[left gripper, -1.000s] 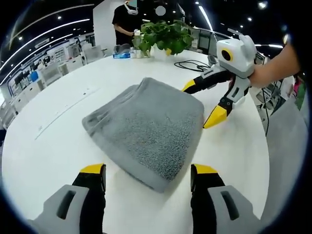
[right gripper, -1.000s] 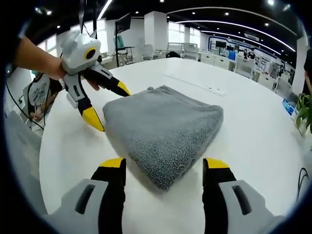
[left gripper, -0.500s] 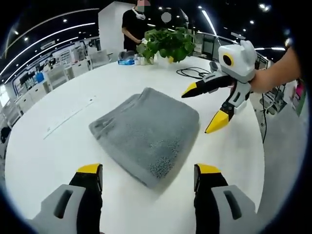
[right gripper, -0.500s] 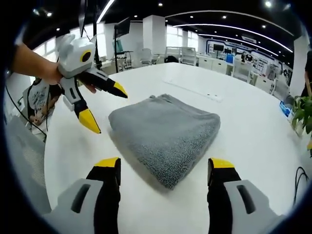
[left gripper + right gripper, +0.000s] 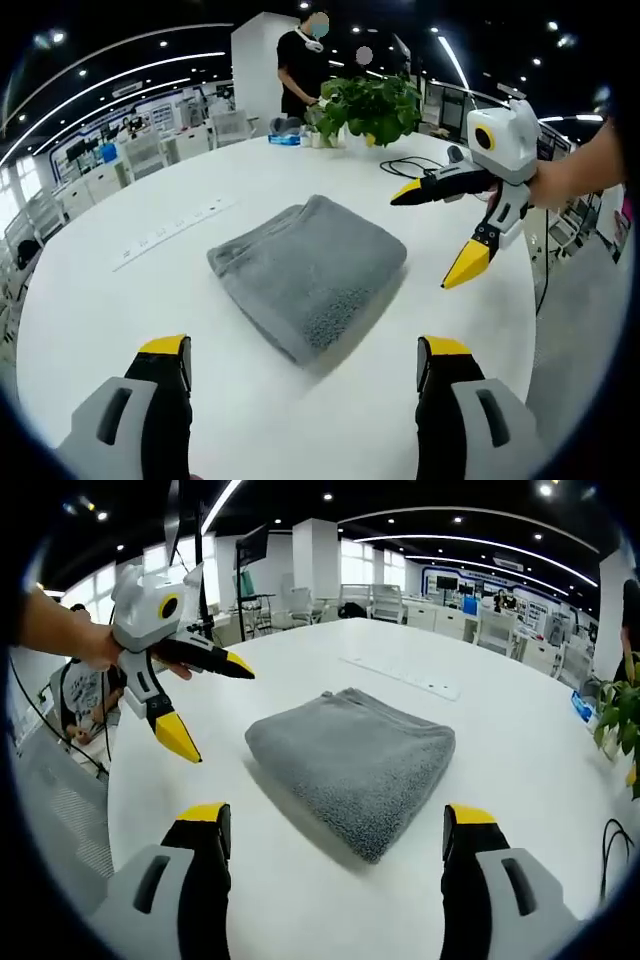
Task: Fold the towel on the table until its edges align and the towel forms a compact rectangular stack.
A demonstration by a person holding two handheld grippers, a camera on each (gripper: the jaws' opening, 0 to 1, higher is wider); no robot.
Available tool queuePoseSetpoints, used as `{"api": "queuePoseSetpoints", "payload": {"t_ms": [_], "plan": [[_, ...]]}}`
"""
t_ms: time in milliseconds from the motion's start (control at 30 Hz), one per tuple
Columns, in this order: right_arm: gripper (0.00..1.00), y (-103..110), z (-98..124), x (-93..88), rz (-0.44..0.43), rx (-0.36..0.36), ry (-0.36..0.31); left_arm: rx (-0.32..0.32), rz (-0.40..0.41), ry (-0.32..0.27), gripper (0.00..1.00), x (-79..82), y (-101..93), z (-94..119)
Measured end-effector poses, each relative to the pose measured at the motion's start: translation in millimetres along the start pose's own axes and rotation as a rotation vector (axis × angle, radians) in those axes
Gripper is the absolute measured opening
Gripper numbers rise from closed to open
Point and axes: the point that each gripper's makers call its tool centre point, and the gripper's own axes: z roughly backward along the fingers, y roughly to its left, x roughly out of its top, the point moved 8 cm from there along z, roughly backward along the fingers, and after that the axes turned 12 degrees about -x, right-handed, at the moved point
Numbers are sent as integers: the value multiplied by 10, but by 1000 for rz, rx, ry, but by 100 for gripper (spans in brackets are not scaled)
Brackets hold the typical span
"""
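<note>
We note the grey towel (image 5: 305, 275) folded on the white bench (image 5: 130, 300); left tool (image 5: 200, 705) and right tool (image 5: 440, 235) both released, clear of it.

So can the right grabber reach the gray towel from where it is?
Probably yes. The right gripper has its jaws open, and the folded towel lies straight ahead on the bare white table with nothing between them. The left gripper hangs off to one side, clear of the towel.

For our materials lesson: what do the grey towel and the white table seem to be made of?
Towel: soft looped terry cloth, probably cotton; its nubby matte pile and rounded folds show this. Table: smooth, hard white top, slightly glossy; possibly laminate, the look leaves it open.
</note>
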Motion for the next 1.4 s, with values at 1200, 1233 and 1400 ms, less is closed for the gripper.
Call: {"api": "queuePoseSetpoints", "payload": {"t_ms": [1200,1233,1400], "plan": [[98,255,839,90,-85,-56,-119,171,62,-141,99,-89,-563,707],[98,253,842,85,-86,-56,-119,172,63,-141,99,-93,-571,714],[98,260,882,35,-82,-58,-121,197,111,-162,99,-144,-637,809]]}}
